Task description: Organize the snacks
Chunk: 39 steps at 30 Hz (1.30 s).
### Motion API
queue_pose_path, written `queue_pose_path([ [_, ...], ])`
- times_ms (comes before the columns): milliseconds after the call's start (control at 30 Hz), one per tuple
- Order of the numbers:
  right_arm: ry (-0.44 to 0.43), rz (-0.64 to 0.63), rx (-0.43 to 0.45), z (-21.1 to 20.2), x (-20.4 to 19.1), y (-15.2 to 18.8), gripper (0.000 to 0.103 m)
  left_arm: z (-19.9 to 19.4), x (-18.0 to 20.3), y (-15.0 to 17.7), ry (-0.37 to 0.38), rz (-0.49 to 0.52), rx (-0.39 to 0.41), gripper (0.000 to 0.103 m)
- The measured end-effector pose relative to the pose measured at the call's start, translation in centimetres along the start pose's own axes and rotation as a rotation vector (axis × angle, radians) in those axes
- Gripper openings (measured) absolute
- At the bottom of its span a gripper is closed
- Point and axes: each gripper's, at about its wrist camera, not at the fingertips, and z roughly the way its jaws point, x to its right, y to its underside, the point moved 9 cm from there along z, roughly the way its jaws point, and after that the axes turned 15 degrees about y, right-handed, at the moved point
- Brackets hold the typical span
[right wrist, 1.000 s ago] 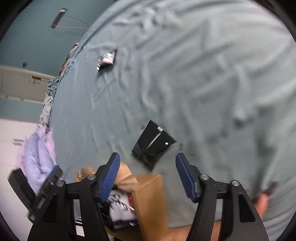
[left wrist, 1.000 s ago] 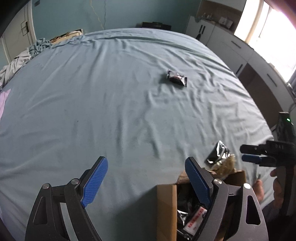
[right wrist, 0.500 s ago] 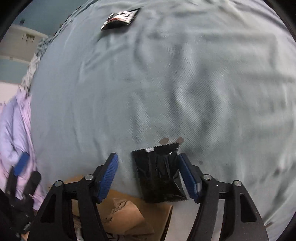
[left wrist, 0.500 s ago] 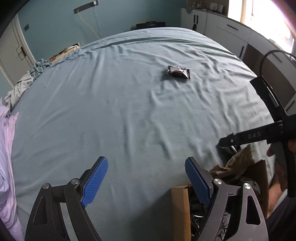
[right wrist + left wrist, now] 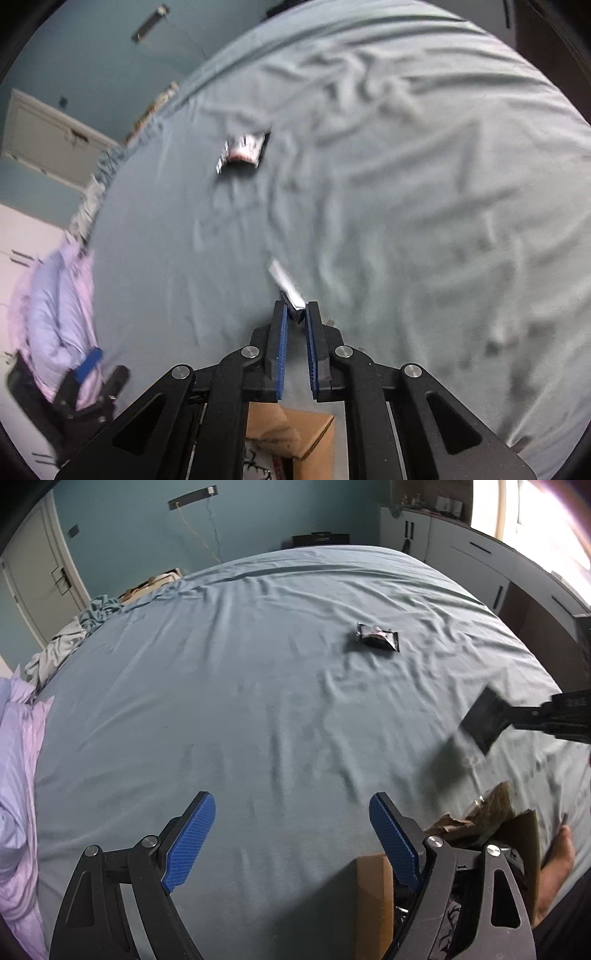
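My right gripper (image 5: 295, 308) is shut on a black snack packet (image 5: 286, 286), held edge-on above the bed. In the left wrist view the same packet (image 5: 484, 720) hangs from the right gripper at the right edge, lifted off the sheet. A second dark packet (image 5: 377, 636) lies flat farther out on the bed, and it shows blurred in the right wrist view (image 5: 244, 149). My left gripper (image 5: 291, 834) is open and empty over the sheet. A cardboard box (image 5: 373, 897) with snacks inside sits under both grippers, also low in the right wrist view (image 5: 295, 432).
The blue-grey bedsheet (image 5: 240, 701) is wrinkled and wide. A lilac pillow (image 5: 18, 775) lies at the left edge. Bunched clothes (image 5: 74, 635) sit at the far left corner. White cabinets (image 5: 480, 561) line the right wall.
My right gripper closed on the black packet and lifted it off the sheet. The left gripper stayed open and tilted slightly upward.
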Motion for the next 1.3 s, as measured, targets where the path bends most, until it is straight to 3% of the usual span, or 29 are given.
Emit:
queue_pose_path([
  [200,-0.021,0.059,0.037,-1.6,2.1,0.4,0.008,-0.6,-0.3,-0.1,0.017,-0.027,0.020,0.086],
  [367,-0.010,0.112,-0.036,-0.1,3.4,0.7,0.008,-0.5,-0.3,-0.2,0.033,-0.032,0.021,0.086],
  [433,0.052,0.125,-0.081,1.3,4.0,0.9,0.011,-0.3,-0.3,-0.2,0.050,-0.041,0.011,0.086],
  [467,0.084,0.131,-0.098,1.4,4.2,0.8,0.016,-0.3,-0.2,-0.2,0.062,-0.044,0.009,0.086],
  [500,0.116,0.153,-0.101,2.0,4.7,0.9,0.032,-0.3,-0.1,-0.1,0.072,-0.045,0.009,0.087],
  [533,0.126,0.178,-0.096,2.3,4.9,0.8,0.056,-0.3,0.0,-0.2,0.077,-0.044,0.010,0.086],
  [600,0.134,0.230,-0.102,3.1,5.4,0.7,0.078,-0.3,0.3,-0.2,0.082,-0.039,0.008,0.087],
  [733,0.126,0.266,-0.146,5.6,5.4,0.4,0.078,-0.2,0.7,-0.2,0.094,-0.031,0.005,0.087],
  [833,0.153,0.230,-0.086,5.9,4.7,-1.0,0.086,0.1,0.9,-0.1,0.087,-0.022,-0.005,0.087],
  [933,0.190,0.156,-0.055,7.0,3.8,-1.7,0.088,0.3,0.8,-0.1,0.077,-0.018,-0.012,0.087],
  [1100,0.362,-0.060,-0.044,8.4,2.0,-0.6,0.087,0.5,0.0,-0.4,0.056,-0.040,0.004,0.087],
  [1167,0.441,-0.139,-0.044,8.5,1.7,0.0,0.078,0.5,-0.4,-0.5,0.060,-0.056,0.007,0.087],
  [1300,0.446,-0.160,-0.034,7.8,1.3,0.4,0.046,0.7,-1.0,-0.5,0.049,-0.072,0.008,0.086],
])
